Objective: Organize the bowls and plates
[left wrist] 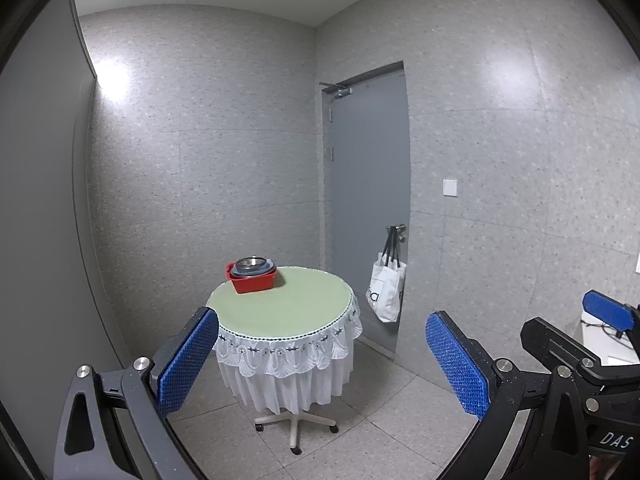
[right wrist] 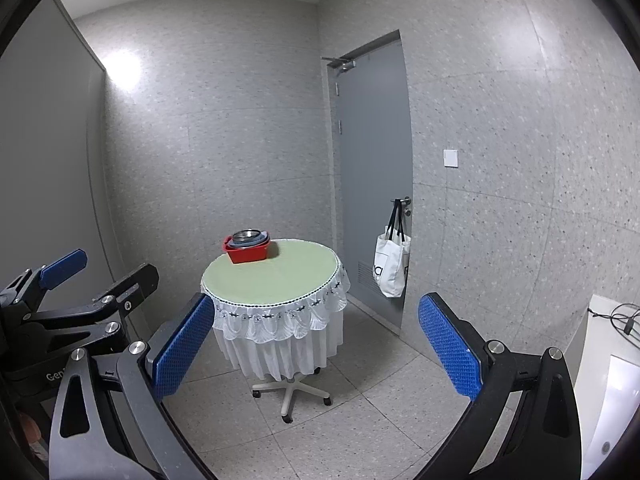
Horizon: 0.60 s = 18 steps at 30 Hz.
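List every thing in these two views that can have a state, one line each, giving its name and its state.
Left gripper: jaws open, empty.
Right gripper: jaws open, empty.
Red tub: upright at the table's far left edge.
Stacked bowls: nested in the tub.
Round table: covered by a cloth.
Door: closed.
Tote bag: hanging from the door handle.

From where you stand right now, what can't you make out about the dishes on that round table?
- Stack in the red bin: too small and far in both wrist views to count the plates or bowls; only the metal bowl on top is clear.
- Bin's inside: hidden by its own wall.
- Far side of the stack: hidden by the stack itself.
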{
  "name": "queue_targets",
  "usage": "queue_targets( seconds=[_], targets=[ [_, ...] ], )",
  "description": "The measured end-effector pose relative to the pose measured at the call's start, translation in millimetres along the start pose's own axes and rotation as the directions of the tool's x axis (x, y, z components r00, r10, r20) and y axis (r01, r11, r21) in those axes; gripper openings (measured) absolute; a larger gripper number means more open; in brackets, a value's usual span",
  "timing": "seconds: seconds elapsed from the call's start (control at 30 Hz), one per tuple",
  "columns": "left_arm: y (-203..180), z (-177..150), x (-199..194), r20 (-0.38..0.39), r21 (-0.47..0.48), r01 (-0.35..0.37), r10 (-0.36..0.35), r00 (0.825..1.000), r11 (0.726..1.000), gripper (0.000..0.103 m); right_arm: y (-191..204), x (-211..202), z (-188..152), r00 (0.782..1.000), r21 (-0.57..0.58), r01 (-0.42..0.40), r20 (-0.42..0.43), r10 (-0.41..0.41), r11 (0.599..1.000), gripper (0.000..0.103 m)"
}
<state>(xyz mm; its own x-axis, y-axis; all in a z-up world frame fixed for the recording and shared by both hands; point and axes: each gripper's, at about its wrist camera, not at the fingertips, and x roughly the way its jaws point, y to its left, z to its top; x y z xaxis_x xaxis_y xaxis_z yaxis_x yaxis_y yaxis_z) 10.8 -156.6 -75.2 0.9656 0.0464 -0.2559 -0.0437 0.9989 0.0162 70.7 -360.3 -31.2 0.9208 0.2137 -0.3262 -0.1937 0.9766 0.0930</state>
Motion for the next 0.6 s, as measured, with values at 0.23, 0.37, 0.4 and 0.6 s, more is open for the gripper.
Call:
queue_targets(
  seconds=[0.23,0.37,0.4,0.6],
  targets=[
    [0.7,-3.9,11.3,0.006,0.002,0.003,-0.003,1.000,1.000,0.102,1.2,0.7,-0.8,1.000,0.006,0.006,0.001,-0.006,1.000,0.103],
    [2.1,-6.8,15.3,0.010,0.002,0.004,-0.004,1.000,1.000,0.102,0.1,0.1,-1.2,1.000,0.009,0.007,0.002,-0.007,1.000,0.103],
    [2.5,-7.2,16.1,0.010,0.002,0.004,-0.004,1.000,1.000,0.102,0.4,0.3,-1.1,1.000,0.010,0.007,0.001,-0.007,1.000,0.103],
    [3.8,-12.7,17.8,0.016,0.000,0.004,-0.004,1.000,1.000,0.102,-0.4,0.3,-0.6,1.000,0.010,0.007,0.001,-0.007,1.000,0.103]
  ],
)
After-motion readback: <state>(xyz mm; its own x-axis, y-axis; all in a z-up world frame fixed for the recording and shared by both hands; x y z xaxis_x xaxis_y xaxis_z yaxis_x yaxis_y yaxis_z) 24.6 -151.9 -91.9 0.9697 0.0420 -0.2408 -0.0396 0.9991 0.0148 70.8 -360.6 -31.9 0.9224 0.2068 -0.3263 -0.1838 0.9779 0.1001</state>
